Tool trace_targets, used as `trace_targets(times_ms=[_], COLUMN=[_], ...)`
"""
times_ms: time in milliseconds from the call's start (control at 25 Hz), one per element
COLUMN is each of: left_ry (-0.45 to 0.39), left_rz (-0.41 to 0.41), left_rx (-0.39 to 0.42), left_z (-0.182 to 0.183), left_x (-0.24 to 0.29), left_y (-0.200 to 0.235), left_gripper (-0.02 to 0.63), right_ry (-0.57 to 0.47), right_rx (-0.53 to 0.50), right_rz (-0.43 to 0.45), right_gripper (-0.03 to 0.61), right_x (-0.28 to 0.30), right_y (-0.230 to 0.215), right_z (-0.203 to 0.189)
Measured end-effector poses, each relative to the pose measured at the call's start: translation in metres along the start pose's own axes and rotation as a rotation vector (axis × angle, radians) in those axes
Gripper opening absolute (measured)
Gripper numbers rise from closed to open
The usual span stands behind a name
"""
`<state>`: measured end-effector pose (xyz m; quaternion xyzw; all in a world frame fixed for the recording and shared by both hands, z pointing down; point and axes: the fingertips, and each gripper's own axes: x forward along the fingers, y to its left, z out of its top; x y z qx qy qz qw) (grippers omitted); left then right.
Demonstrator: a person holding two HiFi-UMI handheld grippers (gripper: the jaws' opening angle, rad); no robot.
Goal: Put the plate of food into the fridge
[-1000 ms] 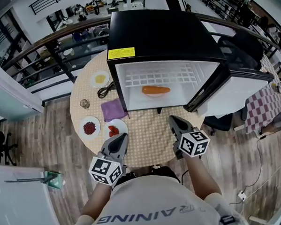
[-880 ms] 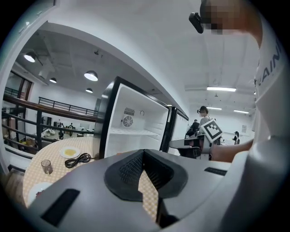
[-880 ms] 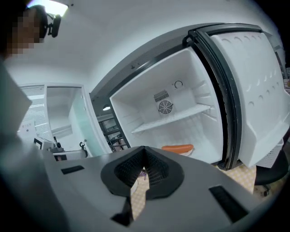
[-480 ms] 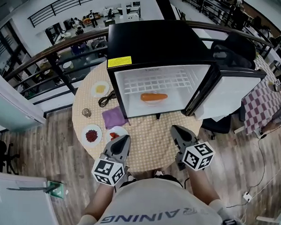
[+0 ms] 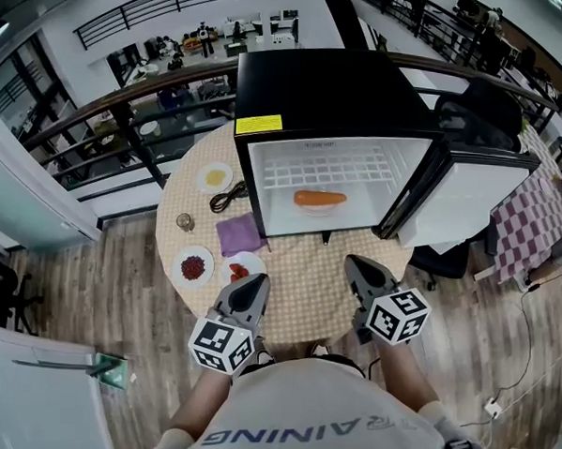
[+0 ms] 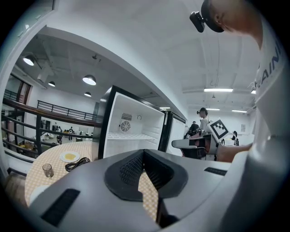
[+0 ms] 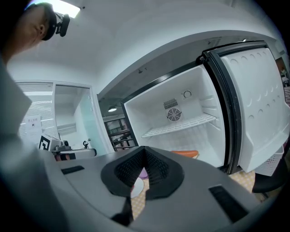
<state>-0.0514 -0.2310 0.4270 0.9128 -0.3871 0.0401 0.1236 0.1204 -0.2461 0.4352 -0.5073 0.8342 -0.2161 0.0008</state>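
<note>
A black mini fridge [image 5: 331, 85] stands open on the round table [image 5: 306, 286], its door [image 5: 470, 196] swung out to the right. On the fridge floor lies an orange sausage on a pale plate [image 5: 320, 199], also visible in the right gripper view as the orange food [image 7: 183, 154]. My left gripper [image 5: 257, 283] hovers over the table's near edge beside a plate of red food [image 5: 241, 266], its jaws shut and empty [image 6: 144, 154]. My right gripper [image 5: 352, 264] hangs in front of the fridge opening, shut on nothing [image 7: 144, 150].
Left of the fridge the table carries a purple cloth [image 5: 240, 234], a plate of dark red beans [image 5: 195, 265], a small glass [image 5: 184, 221], a black cable [image 5: 228, 196] and a plate with egg [image 5: 215, 177]. A railing runs behind the table. A checked cloth [image 5: 534, 232] lies at the right.
My right gripper has drawn back from the fridge opening toward the table's near edge and risen a little. The left gripper has stayed put. Both stay shut.
</note>
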Motion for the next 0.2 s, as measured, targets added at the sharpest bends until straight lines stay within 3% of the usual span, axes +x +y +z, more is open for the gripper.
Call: trace_targets(times_ms=[200], left_ry=[0.005], left_rz=[0.018], left_rx=[-0.005], left_z=[-0.0030], left_x=[-0.0095], left_y=[0.0012], left_gripper=[0.008], right_ry=[0.008], right_rx=[0.002], right_rz=[0.019], right_gripper=[0.020], right_x=[0.0025], right_y=[0.0082], right_z=[-0.0032])
